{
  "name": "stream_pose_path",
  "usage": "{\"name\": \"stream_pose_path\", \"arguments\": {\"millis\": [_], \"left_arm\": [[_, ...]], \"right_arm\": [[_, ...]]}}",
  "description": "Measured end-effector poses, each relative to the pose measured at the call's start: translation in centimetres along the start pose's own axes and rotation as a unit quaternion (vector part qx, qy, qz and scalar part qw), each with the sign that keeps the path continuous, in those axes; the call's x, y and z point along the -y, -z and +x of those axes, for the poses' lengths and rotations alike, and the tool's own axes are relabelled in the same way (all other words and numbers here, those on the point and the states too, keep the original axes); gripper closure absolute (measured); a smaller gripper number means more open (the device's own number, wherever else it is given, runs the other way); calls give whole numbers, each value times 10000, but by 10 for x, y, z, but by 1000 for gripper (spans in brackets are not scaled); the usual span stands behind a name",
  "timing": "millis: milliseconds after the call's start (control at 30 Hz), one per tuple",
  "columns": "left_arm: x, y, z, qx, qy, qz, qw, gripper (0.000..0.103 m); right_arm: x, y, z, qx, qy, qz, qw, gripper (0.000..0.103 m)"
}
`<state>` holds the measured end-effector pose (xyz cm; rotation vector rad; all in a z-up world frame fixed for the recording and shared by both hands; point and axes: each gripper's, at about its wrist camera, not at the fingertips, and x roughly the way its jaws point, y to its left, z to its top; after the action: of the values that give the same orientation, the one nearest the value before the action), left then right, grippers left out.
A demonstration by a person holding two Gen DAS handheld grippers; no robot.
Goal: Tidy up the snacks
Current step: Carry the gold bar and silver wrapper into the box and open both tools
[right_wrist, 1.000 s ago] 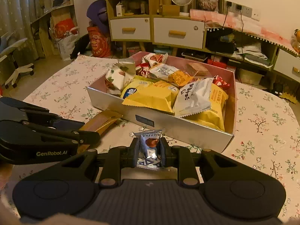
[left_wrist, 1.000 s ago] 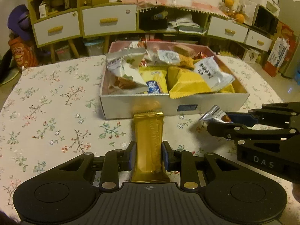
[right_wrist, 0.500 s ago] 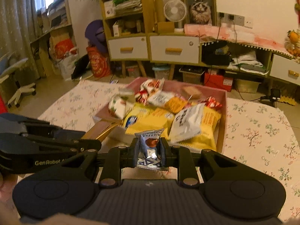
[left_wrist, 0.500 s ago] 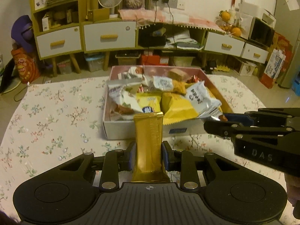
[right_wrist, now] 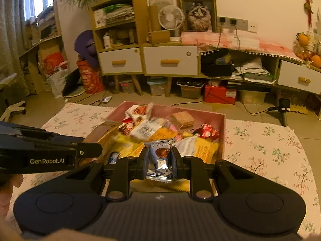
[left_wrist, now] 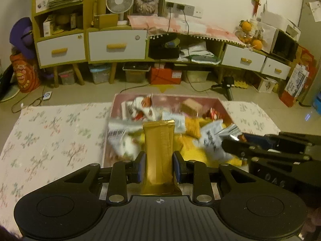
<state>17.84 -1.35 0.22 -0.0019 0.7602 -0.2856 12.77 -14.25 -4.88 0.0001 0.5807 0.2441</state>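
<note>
My left gripper [left_wrist: 158, 167] is shut on a long gold snack bar [left_wrist: 159, 150], held upright above the near edge of the pink-lined snack box [left_wrist: 220, 104]. My right gripper [right_wrist: 159, 165] is shut on a small blue chocolate truffle packet [right_wrist: 160, 156], also above the box [right_wrist: 222, 128]. The box holds several yellow, white and red snack bags [right_wrist: 200, 146]. The right gripper also shows at the right of the left wrist view [left_wrist: 236, 144], and the left gripper at the left of the right wrist view [right_wrist: 88, 150].
The box sits on a table with a floral cloth [left_wrist: 50, 136]. Beyond the table are yellow cabinets with white drawers [left_wrist: 117, 45], a fan [left_wrist: 119, 1], storage bins on the floor and cables.
Both grippers have risen and moved forward with their snacks, from in front of the box's near wall to above the box. The view now looks down into it.
</note>
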Motion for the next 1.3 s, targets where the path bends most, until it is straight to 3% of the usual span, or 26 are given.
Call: {"name": "stream_pose_path", "arguments": {"millis": [667, 900, 1167, 1300], "left_arm": [[12, -14, 50, -89, -280, 345, 9990, 76], [9, -13, 46, -66, -171, 334, 9993, 72], [8, -10, 28, -28, -132, 244, 9996, 47], [8, -6, 14, 8, -129, 269, 9996, 38]], "right_arm": [[10, -12, 30, -132, 143, 29, 9998, 81], [12, -15, 26, -135, 158, 44, 9998, 70], [16, -17, 9, -62, 273, 153, 9995, 46], [17, -15, -3, -36, 341, 176, 9993, 38]]}}
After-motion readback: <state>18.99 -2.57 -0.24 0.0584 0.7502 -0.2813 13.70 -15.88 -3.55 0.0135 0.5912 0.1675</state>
